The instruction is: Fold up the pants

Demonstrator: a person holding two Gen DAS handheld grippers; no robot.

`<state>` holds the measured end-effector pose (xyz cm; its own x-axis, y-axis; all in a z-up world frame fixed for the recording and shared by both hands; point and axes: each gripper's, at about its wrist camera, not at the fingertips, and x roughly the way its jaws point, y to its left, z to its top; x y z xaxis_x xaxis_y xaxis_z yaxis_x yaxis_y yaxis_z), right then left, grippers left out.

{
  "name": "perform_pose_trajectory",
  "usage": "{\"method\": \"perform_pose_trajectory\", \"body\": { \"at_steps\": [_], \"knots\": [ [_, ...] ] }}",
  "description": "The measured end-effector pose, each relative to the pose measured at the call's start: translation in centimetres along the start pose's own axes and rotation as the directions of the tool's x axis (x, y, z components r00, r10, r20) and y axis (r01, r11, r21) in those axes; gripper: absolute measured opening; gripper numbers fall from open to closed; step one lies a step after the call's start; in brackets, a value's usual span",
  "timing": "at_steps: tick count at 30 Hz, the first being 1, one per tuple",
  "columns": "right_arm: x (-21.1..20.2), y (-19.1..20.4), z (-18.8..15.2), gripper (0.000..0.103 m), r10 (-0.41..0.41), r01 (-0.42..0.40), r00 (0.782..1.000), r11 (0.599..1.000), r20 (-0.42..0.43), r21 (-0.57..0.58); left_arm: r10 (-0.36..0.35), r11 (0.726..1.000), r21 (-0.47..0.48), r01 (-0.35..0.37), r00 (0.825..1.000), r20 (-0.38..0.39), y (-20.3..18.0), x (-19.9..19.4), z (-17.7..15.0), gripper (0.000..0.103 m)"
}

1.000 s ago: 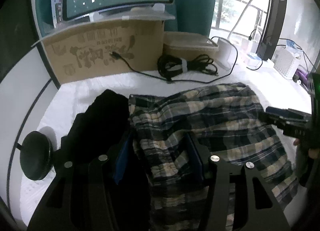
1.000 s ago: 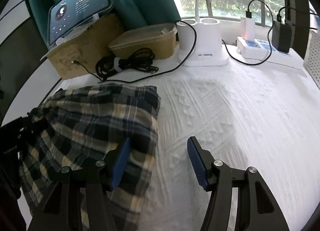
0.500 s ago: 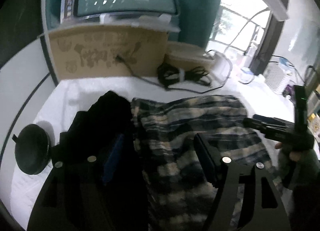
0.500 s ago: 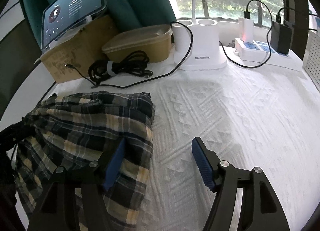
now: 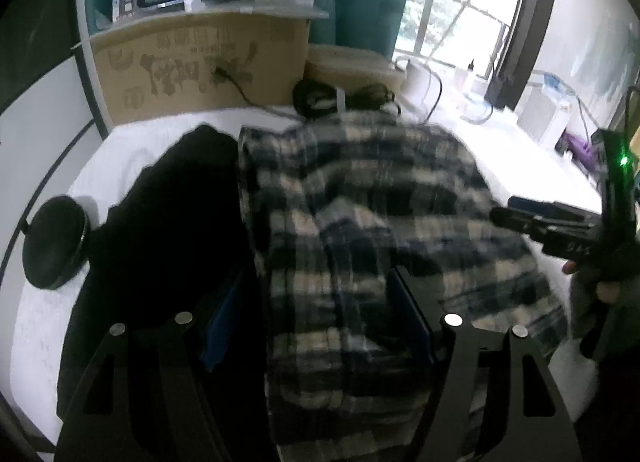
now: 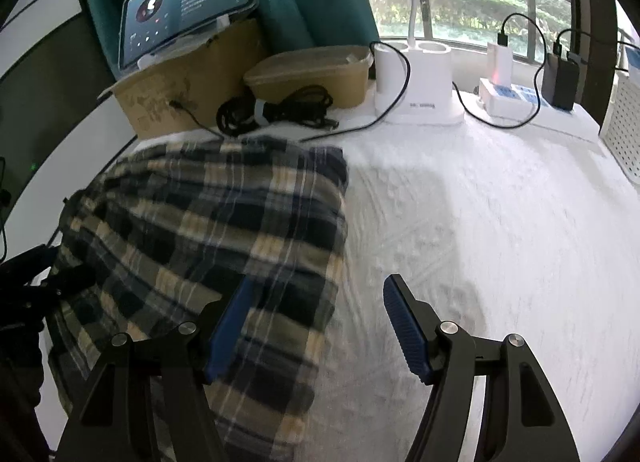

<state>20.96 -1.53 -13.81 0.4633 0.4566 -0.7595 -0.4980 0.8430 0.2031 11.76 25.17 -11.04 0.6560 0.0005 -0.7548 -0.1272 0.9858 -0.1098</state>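
The plaid pants (image 5: 360, 230), dark blue, black and cream, lie folded over on the white textured table cover (image 6: 500, 222); they also show in the right wrist view (image 6: 208, 230). My left gripper (image 5: 316, 314) is open, its jaws astride the near edge of the pants. My right gripper (image 6: 316, 326) is open over the pants' right edge, its left finger (image 6: 228, 326) above the cloth and its right finger (image 6: 404, 326) above bare cover. The right gripper also shows in the left wrist view (image 5: 560, 222), at the pants' right side.
A black garment (image 5: 168, 230) lies left of the pants, with a round black disc (image 5: 54, 242) beside it. At the back stand a cardboard box (image 6: 192, 90) with a tablet (image 6: 184, 18), a coiled cable (image 6: 276, 110), a lidded container (image 6: 312, 70), a white lamp base (image 6: 420, 82) and power strips (image 6: 516, 98).
Both grippers have moved in closer over the pants, which now fill more of both views. The left gripper's jaws have opened wider. The pants look blurred from the motion.
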Motion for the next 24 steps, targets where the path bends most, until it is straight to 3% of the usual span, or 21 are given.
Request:
{"method": "perform_pose_trajectory", "body": {
  "at_steps": [11,14,18,24],
  "knots": [
    [-0.8,-0.4,-1.9,0.070,-0.101,0.100,0.995,0.995,-0.003,-0.029,0.042,0.999,0.020,-0.042,0.999,-0.001,0.3,0.0,-1.3,0.072],
    [-1.7,-0.6,-2.4,0.070,-0.087,0.087,0.996,0.996,0.000,-0.018,0.038,0.999,0.006,-0.038,0.999,0.033,0.3,-1.1,-1.4,0.072],
    [-2.9,0.0,-3.4,0.070,-0.051,0.051,0.999,0.999,-0.002,-0.018,-0.027,0.999,0.022,0.025,0.997,0.078,-0.6,-3.0,-1.6,0.072],
    [-3.1,1.2,-4.9,0.070,-0.053,0.052,0.998,0.997,-0.015,-0.051,0.009,0.999,0.038,-0.010,1.000,0.017,-1.3,-1.9,-2.8,0.072]
  ]
}}
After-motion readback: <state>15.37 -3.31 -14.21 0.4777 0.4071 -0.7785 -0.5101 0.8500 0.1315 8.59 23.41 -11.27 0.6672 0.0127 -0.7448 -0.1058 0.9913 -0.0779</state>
